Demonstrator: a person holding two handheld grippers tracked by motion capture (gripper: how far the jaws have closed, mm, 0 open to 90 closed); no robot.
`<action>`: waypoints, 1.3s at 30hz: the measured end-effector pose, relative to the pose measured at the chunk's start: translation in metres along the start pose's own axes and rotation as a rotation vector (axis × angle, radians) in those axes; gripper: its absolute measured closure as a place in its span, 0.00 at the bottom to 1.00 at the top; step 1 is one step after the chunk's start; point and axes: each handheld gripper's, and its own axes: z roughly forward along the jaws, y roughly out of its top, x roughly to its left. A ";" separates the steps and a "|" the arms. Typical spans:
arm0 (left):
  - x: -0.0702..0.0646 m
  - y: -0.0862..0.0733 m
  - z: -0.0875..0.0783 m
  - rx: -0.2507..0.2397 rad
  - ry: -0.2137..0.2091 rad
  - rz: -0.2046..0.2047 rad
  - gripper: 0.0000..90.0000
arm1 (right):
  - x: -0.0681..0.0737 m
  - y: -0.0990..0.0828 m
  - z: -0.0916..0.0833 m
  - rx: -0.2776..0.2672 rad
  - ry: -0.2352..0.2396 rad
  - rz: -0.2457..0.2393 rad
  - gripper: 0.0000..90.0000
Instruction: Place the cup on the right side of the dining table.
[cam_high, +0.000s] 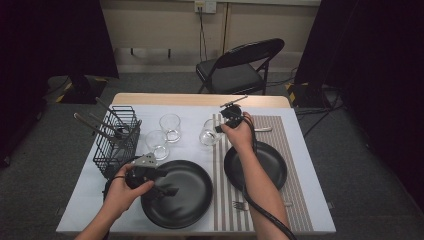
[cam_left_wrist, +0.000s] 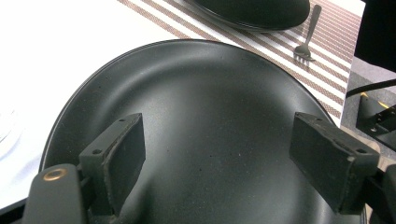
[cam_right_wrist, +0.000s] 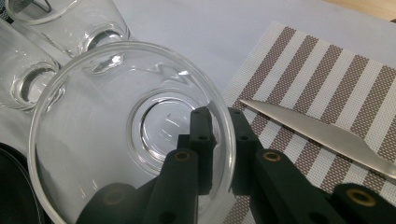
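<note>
My right gripper (cam_right_wrist: 220, 149) is shut on the rim of a clear drinking glass (cam_right_wrist: 116, 135), one jaw inside the wall and one outside. In the high view that glass (cam_high: 209, 134) stands at the left edge of the striped placemat (cam_high: 280, 125), with the right gripper (cam_high: 223, 127) beside it. My left gripper (cam_left_wrist: 217, 154) is open, its jaws spread wide over a large black plate (cam_left_wrist: 205, 112) with nothing between them. From above, the left gripper (cam_high: 167, 191) hovers over that plate (cam_high: 187, 200) near the table's front.
Two more clear glasses (cam_high: 170, 127) (cam_high: 157, 144) stand left of the held one. A black wire basket (cam_high: 118, 137) with utensils sits at the left. A smaller black plate (cam_high: 272, 165), a fork (cam_high: 241, 205) and a knife (cam_right_wrist: 322, 133) lie on the placemat. A folding chair (cam_high: 240, 67) stands beyond the table.
</note>
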 end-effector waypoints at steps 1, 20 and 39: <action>0.000 0.000 0.000 0.000 0.000 0.000 0.20 | 0.000 0.000 0.000 0.000 0.000 0.000 0.93; 0.001 0.000 0.000 0.003 0.005 0.006 0.21 | -0.013 -0.007 -0.002 0.007 -0.029 0.024 0.93; 0.001 0.000 0.001 0.005 0.007 0.000 0.21 | -0.025 -0.014 -0.006 0.002 -0.063 0.047 0.93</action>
